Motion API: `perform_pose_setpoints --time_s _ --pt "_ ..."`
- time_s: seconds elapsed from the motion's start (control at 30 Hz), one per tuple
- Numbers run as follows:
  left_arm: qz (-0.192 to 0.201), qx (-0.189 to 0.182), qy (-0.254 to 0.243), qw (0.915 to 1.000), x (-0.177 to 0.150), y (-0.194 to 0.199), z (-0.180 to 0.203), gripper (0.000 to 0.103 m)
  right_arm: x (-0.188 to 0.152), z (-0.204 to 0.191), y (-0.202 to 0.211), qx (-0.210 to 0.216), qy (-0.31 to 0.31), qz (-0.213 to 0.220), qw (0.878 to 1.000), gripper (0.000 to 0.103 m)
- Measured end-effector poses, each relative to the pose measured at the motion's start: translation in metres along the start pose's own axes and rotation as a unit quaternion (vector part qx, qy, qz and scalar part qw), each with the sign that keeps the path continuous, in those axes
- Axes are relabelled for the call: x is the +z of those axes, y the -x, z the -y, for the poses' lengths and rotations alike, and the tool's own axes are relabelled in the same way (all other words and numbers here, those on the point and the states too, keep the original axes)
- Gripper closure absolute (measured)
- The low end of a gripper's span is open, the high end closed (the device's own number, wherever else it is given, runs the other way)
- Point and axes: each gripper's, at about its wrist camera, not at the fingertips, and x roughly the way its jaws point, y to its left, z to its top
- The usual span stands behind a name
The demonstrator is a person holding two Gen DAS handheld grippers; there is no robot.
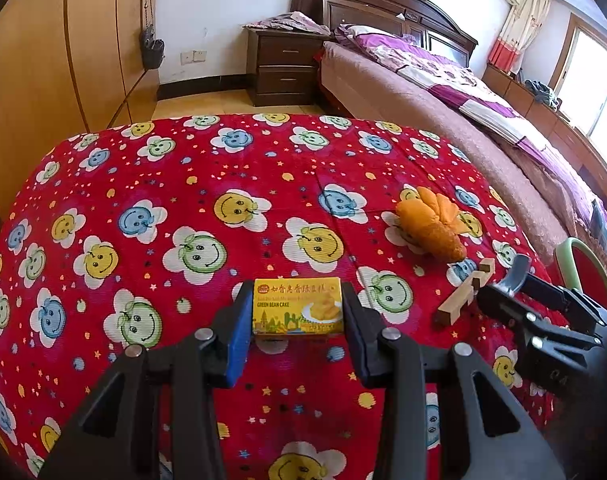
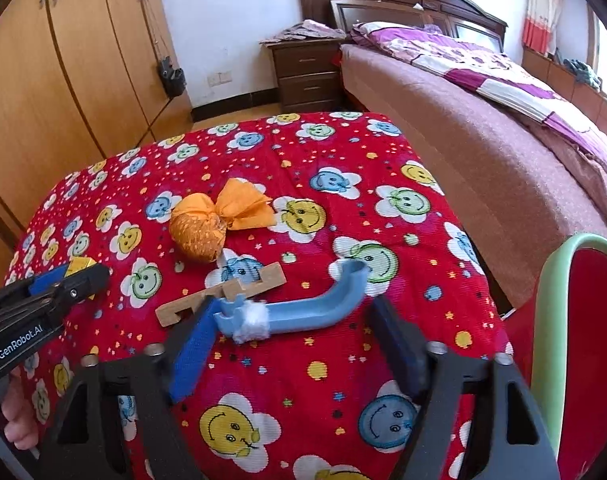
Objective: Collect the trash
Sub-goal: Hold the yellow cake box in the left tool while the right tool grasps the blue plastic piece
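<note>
In the left wrist view the left claw (image 1: 297, 312) is clenched on the yellow cake box (image 1: 298, 306), raised over the red worktop (image 1: 183, 184). In the right wrist view the right claw (image 2: 293, 334) is released, the blue plastic handle (image 2: 299, 304) lying crosswise between its pads, nearer the left one

Glossy cardboard box (image 1: 298, 306), ribbed cloth cover (image 1: 183, 200), matt wood pc (image 2: 219, 294), prob. plastic blue hook (image 2: 303, 308).
</note>
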Motion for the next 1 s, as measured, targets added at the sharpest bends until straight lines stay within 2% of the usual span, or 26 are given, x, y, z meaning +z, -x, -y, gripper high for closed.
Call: perform_pose_setpoints --time_s 0.3,0.73,1.0 --pt "0.004 -0.007 -0.005 1.0 -0.001 0.005 0.001 0.061 -0.008 0.001 0.015 -0.001 -0.013 0.017 1.0 0.032" --pt "0.015 -0.023 -0.014 0.9995 -0.004 0.02 0.01 0.061 -0.042 0.009 0.081 0.015 -0.051 0.066 0.996 0.032" --pt "0.039 -0.043 -0.03 0.9979 0.0 0.052 0.02 0.061 -0.061 0.022 0.122 0.021 -0.073 0.088 0.993 0.032"
